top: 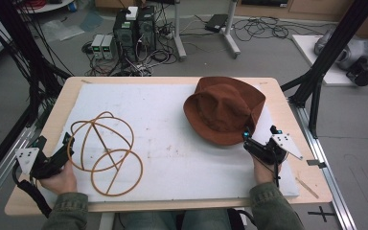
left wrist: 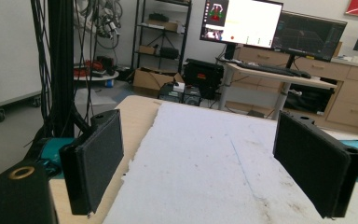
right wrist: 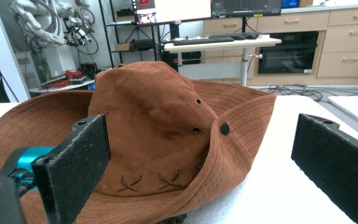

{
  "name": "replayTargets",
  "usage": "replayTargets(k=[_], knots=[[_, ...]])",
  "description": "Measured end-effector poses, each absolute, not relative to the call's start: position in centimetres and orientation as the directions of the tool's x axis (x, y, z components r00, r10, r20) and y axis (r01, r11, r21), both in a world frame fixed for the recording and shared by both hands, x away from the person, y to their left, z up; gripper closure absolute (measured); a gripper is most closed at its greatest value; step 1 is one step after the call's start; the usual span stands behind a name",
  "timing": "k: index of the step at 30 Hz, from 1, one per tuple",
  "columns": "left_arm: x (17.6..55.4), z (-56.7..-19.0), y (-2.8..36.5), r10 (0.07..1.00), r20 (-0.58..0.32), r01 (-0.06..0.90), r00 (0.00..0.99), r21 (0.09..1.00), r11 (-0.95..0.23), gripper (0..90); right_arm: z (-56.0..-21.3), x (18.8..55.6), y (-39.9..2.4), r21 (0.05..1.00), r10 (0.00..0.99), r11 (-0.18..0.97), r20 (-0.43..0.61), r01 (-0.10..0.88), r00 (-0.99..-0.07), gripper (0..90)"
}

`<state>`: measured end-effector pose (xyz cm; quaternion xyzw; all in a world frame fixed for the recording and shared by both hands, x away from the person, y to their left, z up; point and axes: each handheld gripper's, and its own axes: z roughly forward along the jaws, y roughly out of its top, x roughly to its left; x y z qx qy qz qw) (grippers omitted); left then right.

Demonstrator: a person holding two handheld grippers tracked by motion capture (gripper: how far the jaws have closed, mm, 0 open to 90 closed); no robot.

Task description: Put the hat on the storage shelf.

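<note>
While the brown hat [top: 224, 111] lies on the white mat [top: 172, 163] at the table's far right, the right gripper [top: 260, 135] hovers at its brim with jaws spread, the left gripper [top: 52, 144] likewise spread beside the wire stand [top: 104, 152], so the next move is probably to pinch the brim.

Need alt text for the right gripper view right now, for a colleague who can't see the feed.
A brown brimmed hat sits crown up on the white table pad, close in front of the open right gripper. Its two black jaws stand wide apart, the hat's brim between them but not pressed. Desks and monitors stand behind.
</note>
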<state>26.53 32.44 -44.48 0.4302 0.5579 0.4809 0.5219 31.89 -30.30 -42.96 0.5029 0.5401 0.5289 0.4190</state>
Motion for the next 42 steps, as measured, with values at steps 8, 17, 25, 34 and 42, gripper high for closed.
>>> replayTargets(k=[8,17,25,34,42], knots=[[26.6,-44.5,32.4,0.982,-0.166,-0.019,-0.085,0.986,0.165,16.4,-43.0,32.0,-30.3,0.992,0.987,-0.048,0.065,0.114,-0.149,4.1],[26.6,-44.5,32.5,0.982,-0.173,-0.014,-0.080,0.985,0.173,16.4,-42.6,31.9,-29.9,0.995,0.988,-0.034,0.048,0.091,-0.147,4.1],[26.5,-44.6,32.7,0.979,-0.184,-0.020,-0.089,0.983,0.183,16.3,-42.5,32.2,-29.6,0.994,0.988,-0.025,0.041,0.103,-0.150,4.1],[26.5,-44.6,32.7,0.978,-0.186,-0.021,-0.093,0.983,0.185,16.4,-40.2,33.8,-29.9,0.996,0.985,-0.040,0.052,0.074,-0.164,4.1],[26.5,-44.6,32.7,0.978,-0.188,-0.020,-0.094,0.982,0.187,16.3,-37.9,35.9,-29.6,0.995,0.983,-0.055,0.070,0.088,-0.170,4.1]])
